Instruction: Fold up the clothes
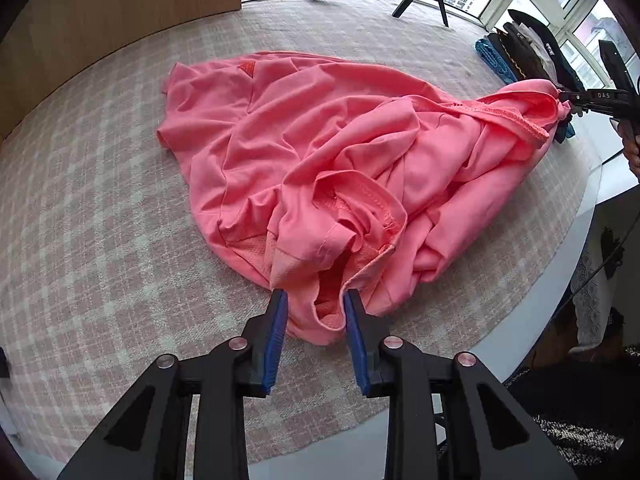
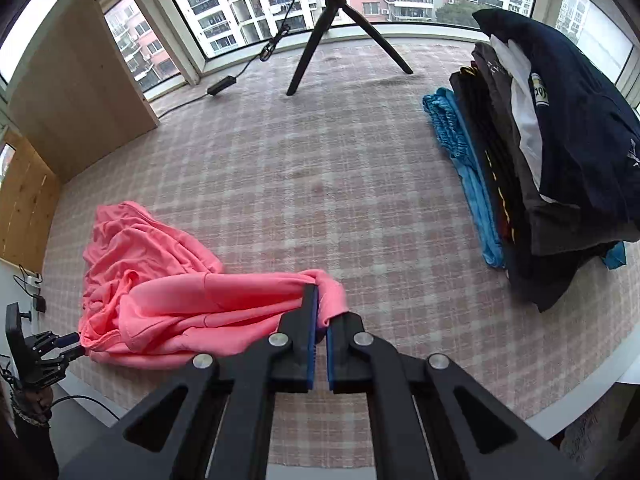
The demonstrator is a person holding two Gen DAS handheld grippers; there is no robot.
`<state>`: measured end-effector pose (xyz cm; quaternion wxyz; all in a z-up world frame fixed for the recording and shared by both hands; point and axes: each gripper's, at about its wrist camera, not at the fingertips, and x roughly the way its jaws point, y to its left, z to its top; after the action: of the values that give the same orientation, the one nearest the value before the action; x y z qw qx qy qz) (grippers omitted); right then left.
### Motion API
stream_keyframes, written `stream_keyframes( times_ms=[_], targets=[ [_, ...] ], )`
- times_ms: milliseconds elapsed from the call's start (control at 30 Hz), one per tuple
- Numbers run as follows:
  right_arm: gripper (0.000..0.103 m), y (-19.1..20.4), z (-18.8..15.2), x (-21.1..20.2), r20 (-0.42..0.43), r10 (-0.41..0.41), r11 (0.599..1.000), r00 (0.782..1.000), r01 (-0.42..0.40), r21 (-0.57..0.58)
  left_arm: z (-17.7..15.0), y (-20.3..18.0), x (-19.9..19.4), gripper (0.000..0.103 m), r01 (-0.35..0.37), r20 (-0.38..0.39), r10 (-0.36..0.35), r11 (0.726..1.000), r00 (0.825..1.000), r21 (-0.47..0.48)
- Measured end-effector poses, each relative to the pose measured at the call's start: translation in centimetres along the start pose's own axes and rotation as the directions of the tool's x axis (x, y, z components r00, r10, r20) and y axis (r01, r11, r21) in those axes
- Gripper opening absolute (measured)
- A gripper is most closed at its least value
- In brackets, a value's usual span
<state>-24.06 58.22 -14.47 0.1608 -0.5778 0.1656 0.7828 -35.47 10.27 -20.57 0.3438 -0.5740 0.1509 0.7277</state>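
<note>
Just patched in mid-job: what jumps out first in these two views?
A crumpled coral-pink garment sprawls across the checked tablecloth, stretched between both grippers. The right gripper is clamped on one end; the left gripper is open around a bunched hem. A stack of folded clothes sits at the table's right.

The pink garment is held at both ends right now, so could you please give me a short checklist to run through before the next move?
1. Right gripper clamped on the pink garment: ok, its jaws are closed on a bunched corner.
2. Left gripper clamped on it: not ok, its jaws are apart with a fabric edge loose between them.
3. Garment flat enough to fold: not ok, it lies crumpled with a mesh lining showing.
4. Clear checked cloth beyond the garment: ok.
5. Stack of folded clothes apart from the garment: ok.
6. Tripod out of the way: ok, it stands by the window.
</note>
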Motion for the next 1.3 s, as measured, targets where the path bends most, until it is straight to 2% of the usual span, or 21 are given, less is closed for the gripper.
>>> stream_keyframes(
  times_ms=[133,200,233,267,333,367,433,467,500,567,700,733,767,833,933,1033,1067,1100,1167,1233,1300],
  targets=[
    [0.005,-1.6,-1.5,1.8,-0.054,-0.033,0.999,0.998,0.034,0.024,0.6,0.2,-1.1,0.001,0.006,0.028,-0.005,1.0,1.0,-0.021],
    [0.008,-0.7,-2.0,0.9,-0.005,-0.035,0.999,0.999,0.035,-0.031,0.9,0.3,-1.7,0.002,0.009,0.042,-0.007,0.999,0.999,-0.032],
    [0.016,0.6,-2.3,0.2,0.02,-0.013,0.995,1.0,0.015,-0.102,1.1,0.4,-2.0,0.012,0.01,0.049,-0.009,0.999,0.999,-0.037],
    [0.032,1.9,-2.6,-0.4,0.041,0.004,0.986,0.999,0.003,-0.169,1.2,-0.3,-2.1,0.034,0.006,0.057,-0.005,1.0,0.998,-0.014],
    [0.051,4.5,-3.2,-0.8,0.076,-0.004,0.963,0.997,0.024,-0.267,1.6,-2.2,-1.9,0.061,-0.002,0.067,-0.001,0.999,0.998,0.045],
    [0.052,5.5,-3.5,-0.8,0.088,-0.006,0.951,0.996,0.033,-0.306,2.3,-3.1,-0.9,0.063,-0.004,0.061,0.0,0.997,0.998,0.072],
    [0.053,5.9,-3.3,0.3,0.074,-0.009,0.947,0.997,0.033,-0.32,3.4,-4.5,1.6,0.057,-0.003,0.024,0.001,0.996,1.0,0.093],
    [0.053,6.2,-3.2,0.8,0.068,-0.011,0.944,0.998,0.033,-0.328,3.9,-4.7,2.8,0.031,-0.019,0.001,0.019,0.995,1.0,0.094],
    [0.053,6.3,-3.1,1.4,0.057,-0.009,0.943,0.998,0.027,-0.332,4.4,-4.7,3.9,0.014,-0.039,-0.023,0.041,0.995,0.999,0.095],
    [0.053,6.4,-2.9,3.0,0.016,0.017,0.94,1.0,-0.011,-0.342,5.1,-4.2,5.1,0.002,-0.051,-0.044,0.054,0.997,0.998,0.066],
    [0.051,7.8,-2.8,6.2,-0.015,-0.031,0.889,0.999,0.021,-0.458,5.2,-1.4,1.8,0.002,-0.041,0.035,0.043,0.998,0.998,-0.044],
    [0.023,8.1,-2.7,6.8,-0.026,-0.036,0.877,0.999,0.019,-0.48,4.9,-0.8,0.0,0.002,-0.058,0.07,0.063,0.996,0.996,-0.06],
    [0.004,8.1,-2.2,6.4,-0.023,-0.011,0.878,1.0,-0.001,-0.478,4.4,0.1,-1.9,0.002,-0.061,0.105,0.07,0.994,0.992,-0.085],
    [0.003,8.2,-1.1,5.7,-0.018,0.039,0.879,0.999,-0.043,-0.474,3.1,2.3,-4.7,0.002,-0.091,0.165,0.113,0.986,0.98,-0.139],
    [0.004,6.4,2.6,4.9,0.049,0.07,0.935,0.996,-0.048,-0.351,1.4,6.8,-5.2,0.003,-0.194,0.115,0.231,0.945,0.966,-0.263],
    [0.009,6.0,4.5,5.9,0.034,-0.043,0.936,0.998,0.053,-0.349,0.6,8.6,-4.0,0.009,-0.313,0.022,0.331,0.91,0.943,-0.273],
    [0.01,6.2,4.7,6.0,0.04,-0.075,0.923,0.996,0.084,-0.376,0.6,8.4,-4.1,0.009,-0.307,0.028,0.326,0.913,0.945,-0.267],
    [0.014,6.6,4.4,5.4,0.067,-0.06,0.901,0.996,0.083,-0.425,0.8,7.8,-4.3,0.01,-0.264,0.052,0.286,0.931,0.957,-0.253],
    [0.052,7.3,3.8,4.0,0.09,0.002,0.87,0.996,0.043,-0.492,2.0,6.0,-4.2,0.026,-0.199,0.094,0.22,0.962,0.971,-0.187],
    [0.059,8.9,2.9,3.2,0.072,0.098,0.827,0.993,-0.041,-0.561,4.0,3.5,-2.7,0.036,-0.182,0.104,0.188,0.981,0.977,-0.071],
    [0.059,10.3,1.9,3.0,0.038,0.152,0.778,0.988,-0.096,-0.621,6.3,1.3,-0.4,0.037,-0.161,0.092,0.156,0.986,0.983,0.052]
  ],
)
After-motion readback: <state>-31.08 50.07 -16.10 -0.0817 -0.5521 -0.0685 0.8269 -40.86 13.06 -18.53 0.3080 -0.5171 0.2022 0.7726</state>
